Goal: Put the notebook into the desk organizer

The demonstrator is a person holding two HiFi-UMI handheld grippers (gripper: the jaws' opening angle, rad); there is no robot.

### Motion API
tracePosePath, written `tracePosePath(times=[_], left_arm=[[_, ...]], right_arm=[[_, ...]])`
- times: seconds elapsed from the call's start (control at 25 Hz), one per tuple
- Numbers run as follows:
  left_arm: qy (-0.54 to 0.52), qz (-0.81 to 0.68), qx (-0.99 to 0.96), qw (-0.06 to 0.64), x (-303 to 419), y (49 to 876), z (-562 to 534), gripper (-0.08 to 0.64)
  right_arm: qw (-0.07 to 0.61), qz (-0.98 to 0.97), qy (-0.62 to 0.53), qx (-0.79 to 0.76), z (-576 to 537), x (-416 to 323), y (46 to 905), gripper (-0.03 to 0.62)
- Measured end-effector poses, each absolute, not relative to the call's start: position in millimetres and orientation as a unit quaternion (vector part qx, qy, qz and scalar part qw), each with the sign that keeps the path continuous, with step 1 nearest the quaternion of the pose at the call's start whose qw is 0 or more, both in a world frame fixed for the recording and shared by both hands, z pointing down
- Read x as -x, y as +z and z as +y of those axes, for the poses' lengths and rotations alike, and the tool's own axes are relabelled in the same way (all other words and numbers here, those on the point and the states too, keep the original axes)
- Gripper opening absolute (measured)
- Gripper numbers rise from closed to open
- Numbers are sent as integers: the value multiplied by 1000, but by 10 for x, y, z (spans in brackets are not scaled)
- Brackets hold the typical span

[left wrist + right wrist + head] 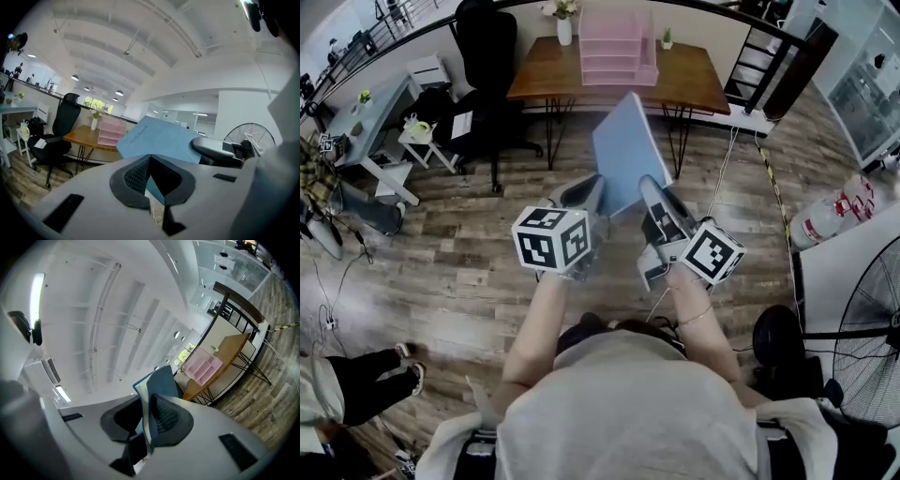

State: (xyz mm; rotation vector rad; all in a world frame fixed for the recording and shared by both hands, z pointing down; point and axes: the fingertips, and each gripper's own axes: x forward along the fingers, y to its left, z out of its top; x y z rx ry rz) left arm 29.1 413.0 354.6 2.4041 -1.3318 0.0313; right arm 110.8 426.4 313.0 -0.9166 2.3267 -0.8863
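Note:
A blue notebook [626,155] is held up in the air in front of me, tilted, between both grippers. My left gripper [586,194] is shut on its lower left corner, and the blue cover [159,138] rises from between the pads [136,176]. On its lower right edge my right gripper [653,194] is shut too; in the right gripper view the notebook [161,380] stands edge-on between the jaws. The pink desk organizer [619,47] sits far ahead on a brown wooden desk [698,86], also seen as the organizer [111,133] and the organizer [202,366] in the gripper views.
A black office chair [487,56] stands left of the desk, with a white vase [564,28] beside the organizer. A pale side desk [380,112] is at the far left. A floor fan [862,328] and a cylinder [830,220] are to the right. Someone's legs [366,375] are lower left.

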Motion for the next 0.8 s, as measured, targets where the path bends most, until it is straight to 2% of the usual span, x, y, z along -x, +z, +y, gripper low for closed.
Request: tracePosePath(times=[0.44,0.8], left_arm=[[18,-483,-849,215,-486,3747,4070,11],[3,-467,-856,221,-369,3803,3426,11]], right_arm=[[236,846,-347,329,4134,-1297,3313,67],[241,843,-347,334,3544,-1206,3404,67]])
